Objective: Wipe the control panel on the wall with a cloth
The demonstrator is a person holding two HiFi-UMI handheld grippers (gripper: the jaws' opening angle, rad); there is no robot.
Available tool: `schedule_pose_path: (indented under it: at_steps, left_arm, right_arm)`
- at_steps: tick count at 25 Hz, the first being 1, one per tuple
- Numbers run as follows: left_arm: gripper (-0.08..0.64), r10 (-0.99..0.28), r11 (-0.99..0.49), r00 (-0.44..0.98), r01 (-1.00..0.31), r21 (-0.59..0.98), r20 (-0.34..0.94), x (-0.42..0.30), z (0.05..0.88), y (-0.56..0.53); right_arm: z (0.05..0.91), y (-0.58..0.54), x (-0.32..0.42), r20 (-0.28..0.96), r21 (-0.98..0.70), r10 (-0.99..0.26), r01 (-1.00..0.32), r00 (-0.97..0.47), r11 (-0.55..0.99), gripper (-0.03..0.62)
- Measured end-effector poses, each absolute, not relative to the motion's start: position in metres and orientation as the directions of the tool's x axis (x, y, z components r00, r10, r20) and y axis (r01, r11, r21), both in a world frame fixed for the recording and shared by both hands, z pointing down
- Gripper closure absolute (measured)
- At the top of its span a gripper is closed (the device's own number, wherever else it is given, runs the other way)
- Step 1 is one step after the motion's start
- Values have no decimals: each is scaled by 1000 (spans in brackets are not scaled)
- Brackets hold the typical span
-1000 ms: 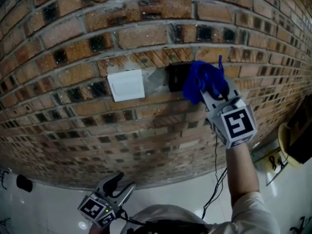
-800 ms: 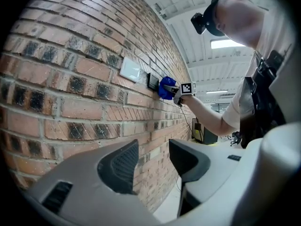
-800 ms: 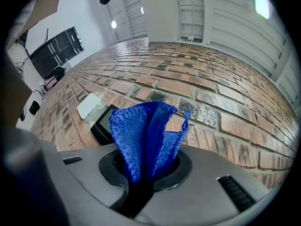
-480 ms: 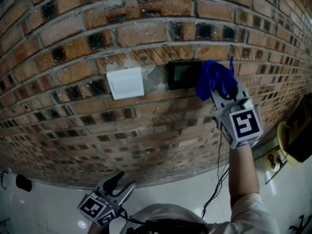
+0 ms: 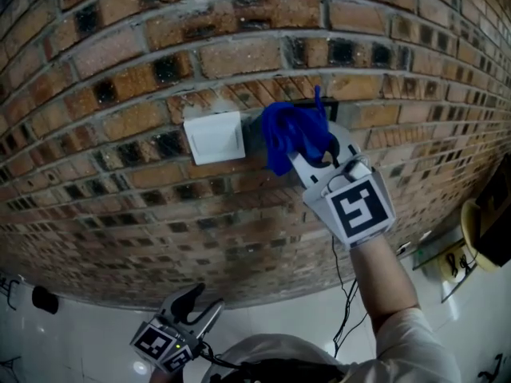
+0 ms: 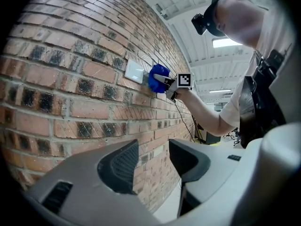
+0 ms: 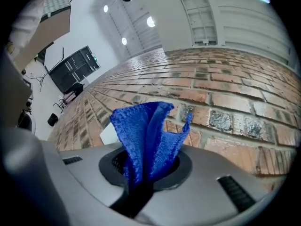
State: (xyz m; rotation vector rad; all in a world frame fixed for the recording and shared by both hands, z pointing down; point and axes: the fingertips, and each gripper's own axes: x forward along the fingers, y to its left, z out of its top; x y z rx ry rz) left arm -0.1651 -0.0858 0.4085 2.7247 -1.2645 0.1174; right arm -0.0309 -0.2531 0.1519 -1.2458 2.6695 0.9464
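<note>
Blue cloth (image 5: 297, 134): long axis along jaws, tip toward brick wall (image 5: 120, 78), just right of switch plate (image 5: 214, 136).
Right gripper (image 7: 143, 171): clamped on cloth, pinch plain only in right gripper view.
Left gripper (image 5: 200, 300): well below plate, jaws apart.

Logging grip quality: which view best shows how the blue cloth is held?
The right gripper view: the blue cloth stands pinched between the right gripper's closed jaws. The head view shows it bunched against the wall beside a white plate; the left gripper view shows a small distant blue patch.

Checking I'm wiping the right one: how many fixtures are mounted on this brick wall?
2. A white plate at the left, and right of it a dark panel, nearly all hidden behind the blue cloth. Others may be out of frame.
</note>
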Motion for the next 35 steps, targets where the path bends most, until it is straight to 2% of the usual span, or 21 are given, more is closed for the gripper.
schedule_pose_path:
  at_steps: [7, 12, 19, 23, 25, 31, 35]
  left_arm:
    - [354, -747, -647, 655, -756, 103, 115, -155, 406, -94]
    - [354, -725, -667, 671, -740, 85, 157, -139, 413, -99]
    - [354, -748, -641, 646, -762, 92, 151, -109, 403, -104]
    - [354, -793, -574, 579, -814, 86, 190, -106, 405, -101]
    - [354, -809, -539, 545, -837, 91, 223, -104, 410, -96]
    - [354, -834, -480, 483, -874, 82, 266, -99, 415, -79]
    - [354, -840, -476, 476, -877, 67, 260, -103, 409, -52]
  right_arm:
    - [152, -267, 54, -309, 503, -789, -795, -532, 339, 502]
    - [161, -291, 122, -321, 496, -854, -841, -409, 216, 503]
    - [169, -293, 134, -344, 491, -807, -824, -481, 282, 502]
    - [201, -266, 133, -343, 413, -777, -827, -528, 381, 502]
    - [236, -249, 135, -305, 381, -775, -817, -554, 433, 502]
    - [363, -202, 158, -81, 290, -804, -785, -590, 547, 502]
    - [403, -145, 173, 9, 204, -819, -801, -573, 563, 503]
